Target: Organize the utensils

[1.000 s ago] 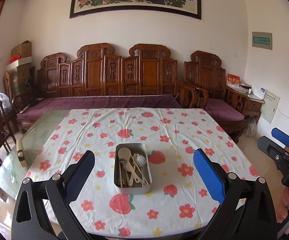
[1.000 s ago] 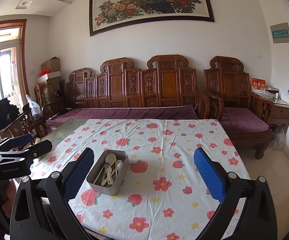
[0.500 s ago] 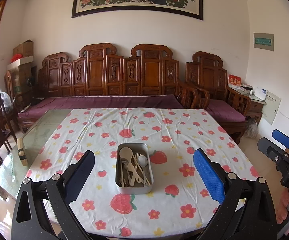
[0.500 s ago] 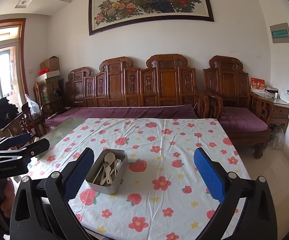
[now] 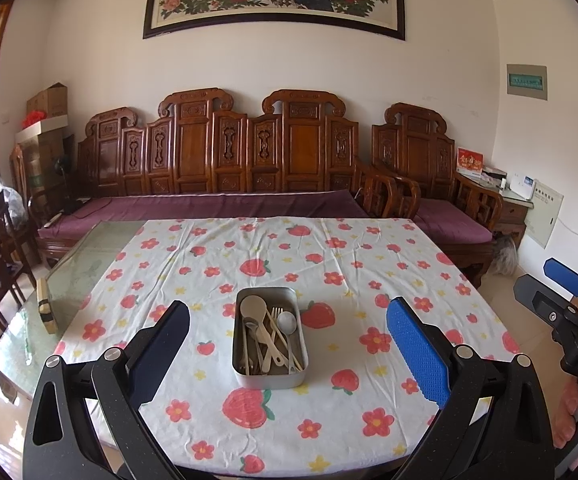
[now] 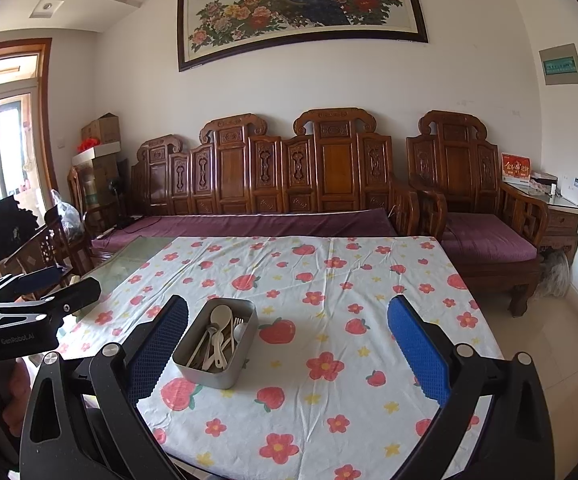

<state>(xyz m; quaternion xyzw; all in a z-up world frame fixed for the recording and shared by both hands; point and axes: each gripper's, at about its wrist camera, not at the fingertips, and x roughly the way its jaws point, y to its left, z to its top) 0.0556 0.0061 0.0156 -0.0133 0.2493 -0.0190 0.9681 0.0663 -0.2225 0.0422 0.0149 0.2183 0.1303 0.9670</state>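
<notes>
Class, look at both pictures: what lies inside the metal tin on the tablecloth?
The metal tin holds a loose pile of utensils: a large pale spoon, a smaller spoon, a pale fork and chopsticks. The tin's floor and any pieces beneath the pile are covered.

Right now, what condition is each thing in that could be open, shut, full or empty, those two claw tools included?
Left gripper: open, holding nothing, off the table.
Right gripper: open, holding nothing, off the table.
Metal tin: lidless, flat on the tablecloth, holding utensils.
Utensils: piled loose in the tin, pale spoons and a fork among them.
Tablecloth: spread over most of the table, slightly creased.
Glass tabletop: uncovered on its left side.
</notes>
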